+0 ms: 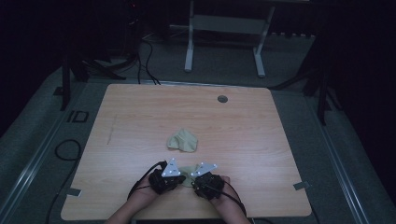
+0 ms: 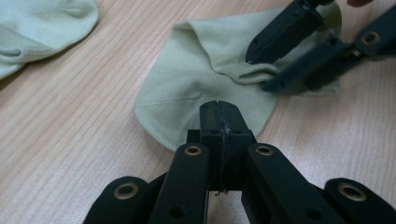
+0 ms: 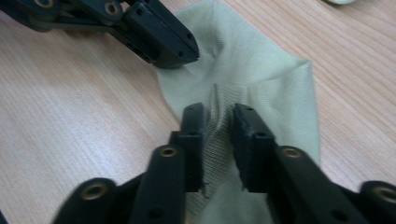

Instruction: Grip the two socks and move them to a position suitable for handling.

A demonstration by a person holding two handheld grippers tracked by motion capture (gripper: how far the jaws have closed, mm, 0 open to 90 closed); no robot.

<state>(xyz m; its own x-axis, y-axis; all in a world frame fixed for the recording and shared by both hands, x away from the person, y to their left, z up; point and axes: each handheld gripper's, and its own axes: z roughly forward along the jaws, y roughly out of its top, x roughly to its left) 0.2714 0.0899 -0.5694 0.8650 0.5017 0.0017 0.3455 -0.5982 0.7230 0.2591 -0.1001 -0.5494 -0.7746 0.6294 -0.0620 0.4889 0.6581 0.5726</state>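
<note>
A pale green sock [image 1: 188, 170] lies flat near the table's front edge, between my two grippers. My right gripper [image 3: 218, 116] is pinched on a raised ridge of its fabric [image 3: 219, 126]. The left gripper view shows that gripper [image 2: 264, 70] coming in from the upper right, with the fold between its jaws. My left gripper [image 2: 219, 108] is shut, its tips over the sock's [image 2: 196, 70] rounded end; I cannot tell if any fabric is caught. From the right gripper view, the left gripper [image 3: 180, 53] touches the sock's edge. A second, crumpled sock [image 1: 183, 140] lies mid-table.
The wooden table [image 1: 140, 112] has a round cable hole [image 1: 222, 99] at the back. Its front edge runs just under the person's forearms [image 1: 130, 210]. Beyond the table stand a white desk frame [image 1: 189, 51] and floor cables [image 1: 65, 149].
</note>
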